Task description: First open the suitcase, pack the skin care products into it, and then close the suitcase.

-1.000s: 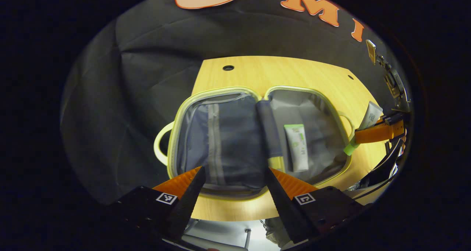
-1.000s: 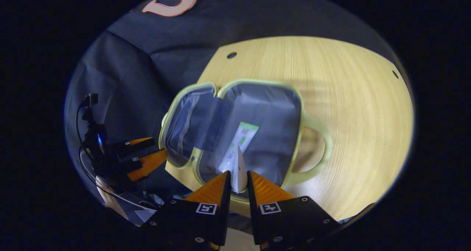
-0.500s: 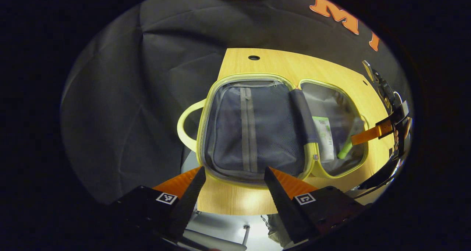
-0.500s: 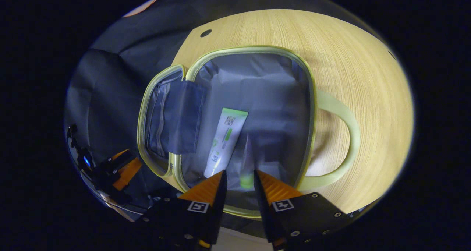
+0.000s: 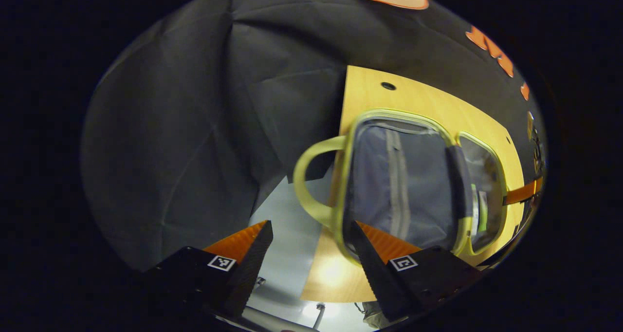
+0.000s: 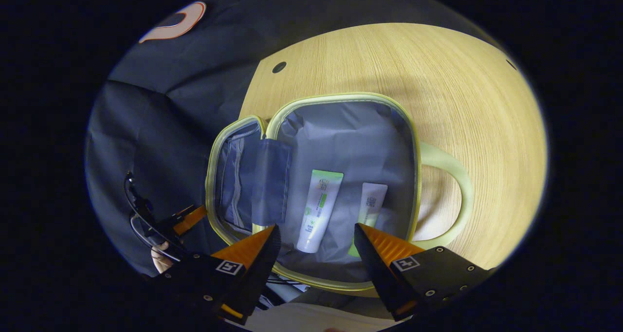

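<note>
1. Right gripper (image 6: pixel 315 244): fingers spread wide, nothing between them, hovering just above the near rim of the open suitcase (image 6: pixel 413 142) and pointing down into its right half.
2. Left gripper (image 5: pixel 311 244): likewise spread wide and empty; left finger over the floor off the table's edge, right finger (image 5: pixel 370 247) overlapping the near corner of the suitcase rim (image 5: pixel 348 176) in the picture, contact not certain.
3. Seen also from the right gripper view, low at the left: left gripper (image 6: pixel 182 220) beside the suitcase's left half, with a bit of the hand (image 6: pixel 160 259) holding it.
4. Seen from the left gripper view, far right edge: an orange finger (image 5: pixel 523 193) of the right gripper reaching over the far half of the suitcase.
5. Suitcase: lying fully open and flat on the wooden table (image 6: pixel 462 88), pale yellow-green rim and a loop handle (image 6: pixel 452 176) on each outer side.
6. Right half, grey lining: two skin care tubes side by side, slightly apart, both lying flat; white tube with green band (image 6: pixel 319 210) toward the hinge, smaller white tube (image 6: pixel 372 203) with green cap nearer the handle, its cap end close beside the right gripper's right finger.
7. Left half: mesh pocket with a grey zipper strip (image 5: pixel 399 181); contents behind it not discernible.
8. Dark blue flap (image 6: pixel 270 186) lying along the hinge between the two halves.
</note>
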